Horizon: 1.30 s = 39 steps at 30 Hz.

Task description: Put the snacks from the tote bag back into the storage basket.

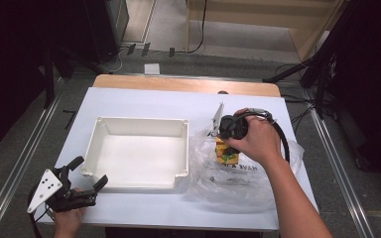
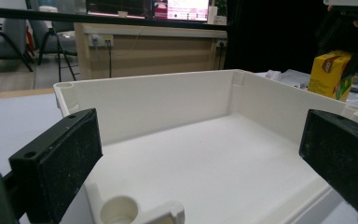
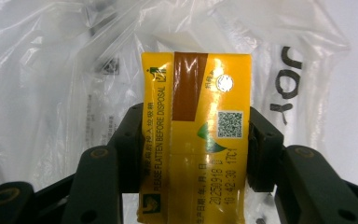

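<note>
My right gripper (image 3: 193, 140) is clamped on the juice carton (image 3: 196, 140), just right of the white bin (image 1: 138, 130), over the plastic bag (image 1: 238, 183). Left gripper (image 1: 82, 181) jaws apart at bin's near-left corner. Risk, imo: bag film snags, carton slips.

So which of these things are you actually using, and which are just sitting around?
In use, as far as I can tell:
- yellow drink carton, clamped in the right gripper
- clear plastic bag under it
- white tray, empty, with the left gripper open at its corner

Just lying about:
- cables on the floor
- wooden furniture behind
</note>
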{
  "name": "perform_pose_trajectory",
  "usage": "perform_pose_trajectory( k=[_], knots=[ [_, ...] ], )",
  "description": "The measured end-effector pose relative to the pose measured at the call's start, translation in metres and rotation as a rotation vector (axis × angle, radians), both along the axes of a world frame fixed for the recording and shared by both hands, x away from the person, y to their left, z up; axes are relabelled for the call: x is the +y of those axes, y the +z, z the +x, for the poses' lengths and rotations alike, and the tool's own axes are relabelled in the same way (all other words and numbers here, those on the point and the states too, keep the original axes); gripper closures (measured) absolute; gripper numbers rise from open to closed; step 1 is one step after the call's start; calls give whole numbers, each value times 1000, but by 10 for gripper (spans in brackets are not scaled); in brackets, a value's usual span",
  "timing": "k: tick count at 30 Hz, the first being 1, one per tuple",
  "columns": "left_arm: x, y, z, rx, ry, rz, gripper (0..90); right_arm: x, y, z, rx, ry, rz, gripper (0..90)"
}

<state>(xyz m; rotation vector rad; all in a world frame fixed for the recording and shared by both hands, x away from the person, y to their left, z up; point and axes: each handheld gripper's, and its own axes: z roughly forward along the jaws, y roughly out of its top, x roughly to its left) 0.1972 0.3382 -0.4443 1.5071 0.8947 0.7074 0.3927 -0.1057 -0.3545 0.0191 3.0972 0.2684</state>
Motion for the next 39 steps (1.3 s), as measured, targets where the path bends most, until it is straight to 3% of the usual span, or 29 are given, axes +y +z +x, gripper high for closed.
perform_pose_trajectory(
  k=[30, 39],
  knots=[
    [0, 0, 0, 0, -2, -3, 0, -3, 48, 4, -1, -20, 18, 525],
    [0, 0, 0, 0, -2, -4, 0, -2, 53, 4, 7, -35, 21, 525]
  ],
)
